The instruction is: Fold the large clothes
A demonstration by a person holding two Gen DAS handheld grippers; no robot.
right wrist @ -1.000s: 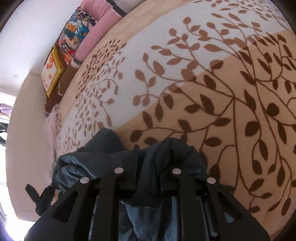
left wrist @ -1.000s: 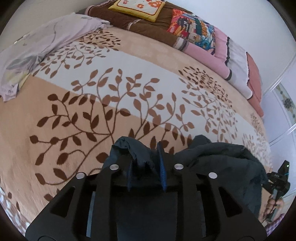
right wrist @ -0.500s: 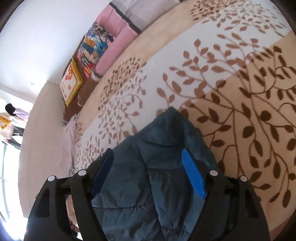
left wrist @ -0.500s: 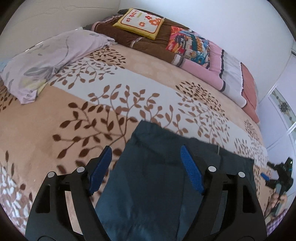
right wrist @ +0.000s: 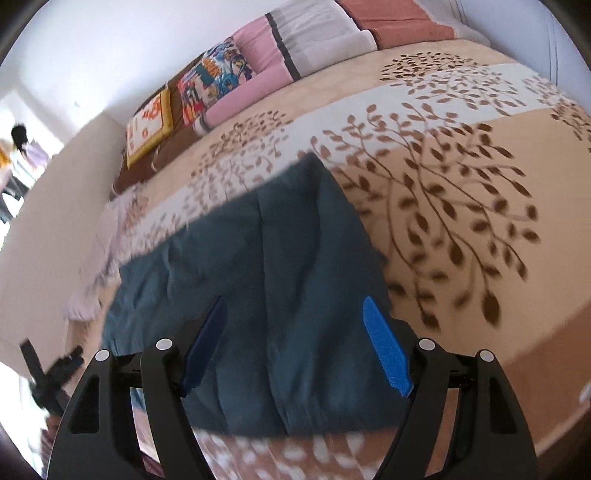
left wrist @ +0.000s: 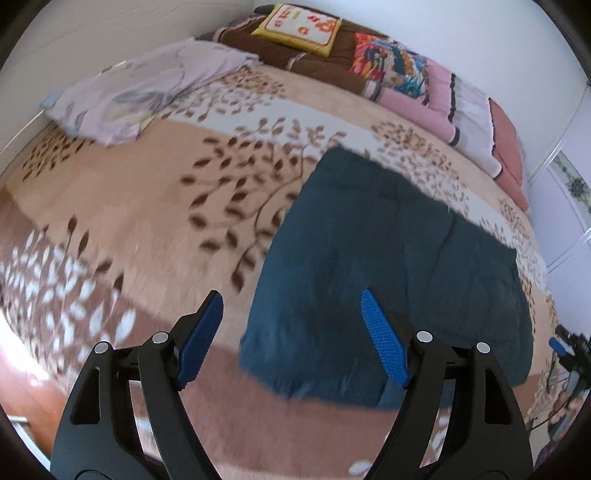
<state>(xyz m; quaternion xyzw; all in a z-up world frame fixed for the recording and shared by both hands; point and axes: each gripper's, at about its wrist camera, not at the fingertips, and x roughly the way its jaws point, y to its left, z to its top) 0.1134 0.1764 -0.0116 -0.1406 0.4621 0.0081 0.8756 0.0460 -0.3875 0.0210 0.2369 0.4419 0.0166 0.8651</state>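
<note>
Dark teal padded garment (left wrist: 388,266) spread flat on the leaf-patterned bed cover (left wrist: 155,206), near the bed's front edge. Left tool (left wrist: 291,339) with blue pads wide apart and empty, above the garment's near left edge; right tool (right wrist: 295,343) likewise wide and empty over its near right part. Pillows (left wrist: 317,26) and folded blankets (right wrist: 280,51) along the far wall

Ahead of the grippers, a lilac pillow (left wrist: 147,92), a yellow cushion (left wrist: 297,27) and pink folded bedding (right wrist: 295,48) line the leaf-patterned bedspread (left wrist: 147,192).
</note>
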